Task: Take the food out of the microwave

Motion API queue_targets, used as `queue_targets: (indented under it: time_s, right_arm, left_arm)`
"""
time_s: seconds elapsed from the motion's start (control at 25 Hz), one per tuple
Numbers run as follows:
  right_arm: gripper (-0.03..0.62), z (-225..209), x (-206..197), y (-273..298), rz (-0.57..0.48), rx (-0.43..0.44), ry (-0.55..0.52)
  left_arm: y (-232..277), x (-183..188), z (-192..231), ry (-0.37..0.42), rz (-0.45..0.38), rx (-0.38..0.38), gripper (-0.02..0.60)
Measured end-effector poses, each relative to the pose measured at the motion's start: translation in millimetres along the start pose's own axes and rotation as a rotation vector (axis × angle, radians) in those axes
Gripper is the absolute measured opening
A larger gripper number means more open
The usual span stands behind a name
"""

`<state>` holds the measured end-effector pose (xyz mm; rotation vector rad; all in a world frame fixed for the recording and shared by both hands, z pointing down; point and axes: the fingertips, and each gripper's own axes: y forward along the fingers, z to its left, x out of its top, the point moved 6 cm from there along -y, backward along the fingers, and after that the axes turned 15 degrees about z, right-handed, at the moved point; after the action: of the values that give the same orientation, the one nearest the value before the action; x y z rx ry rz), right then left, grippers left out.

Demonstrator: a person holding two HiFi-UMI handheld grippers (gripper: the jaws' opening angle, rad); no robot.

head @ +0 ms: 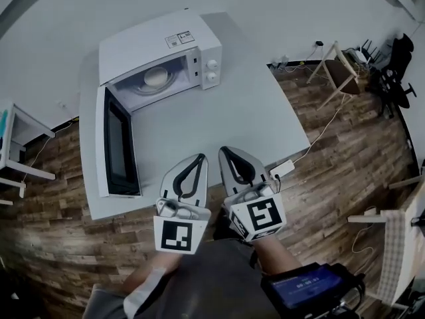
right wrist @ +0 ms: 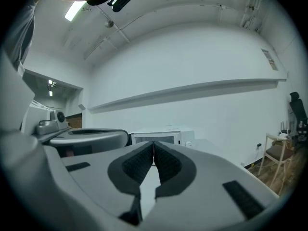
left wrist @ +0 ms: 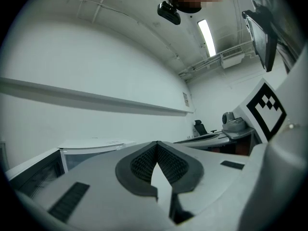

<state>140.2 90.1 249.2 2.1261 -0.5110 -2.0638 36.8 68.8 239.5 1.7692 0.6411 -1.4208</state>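
My left claw [head: 199, 157] has its jaws pressed together at the tips with nothing between them. My right claw [head: 224, 150], just beside it on the right, is closed the same way and is just as empty. Both point level from the near edge of the bench [head: 232, 115] toward its far side, and neither has hold of anything. Ahead of them lies a bare stretch of white bench top, open all the way to the microwave [head: 159, 45], which stands at the far left corner against the wall. Its door [head: 121, 141] is swung fully open and reaches back toward me along the bench's left side, so it stands as a dark panel to the left of my left claw. Inside the lit cavity sits the food [head: 157, 77], a pale round lump on the turntable, well apart from both claws. Two knobs [head: 212, 70] sit on the panel at the cavity's right. To the right of my right claw, a white power block [head: 282, 169] rests at the bench's near right edge, with a cable trailing off over the wooden floor [head: 345, 151]. Beyond the bench's edges, a wooden stand [head: 335, 68] is at the far right and a small white side table [head: 20, 141] at the left.
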Motion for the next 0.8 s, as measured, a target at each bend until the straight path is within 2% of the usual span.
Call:
queue_targets:
  time_s: [0.28,0.48,0.68,0.8]
  right_arm:
    - [0.008,-37,10,34,0.008,0.116,-0.023]
    - [0.009,-39,14,58,0.03,0.182,-0.052]
    - [0.008,-33,18,98,0.063,0.244,-0.095]
    - [0.009,-26,26,130,0.073,0.269,-0.131]
  left_arm:
    - [36,9,7,-0.021,0.03,0.118,0.006]
    - [43,5,19,-0.048,0.043,0.186,0.006]
    - [52,-4,49,-0.084,0.039,0.247,0.006]
    - [62,-10,81,-0.123,0.034,0.28,0.006]
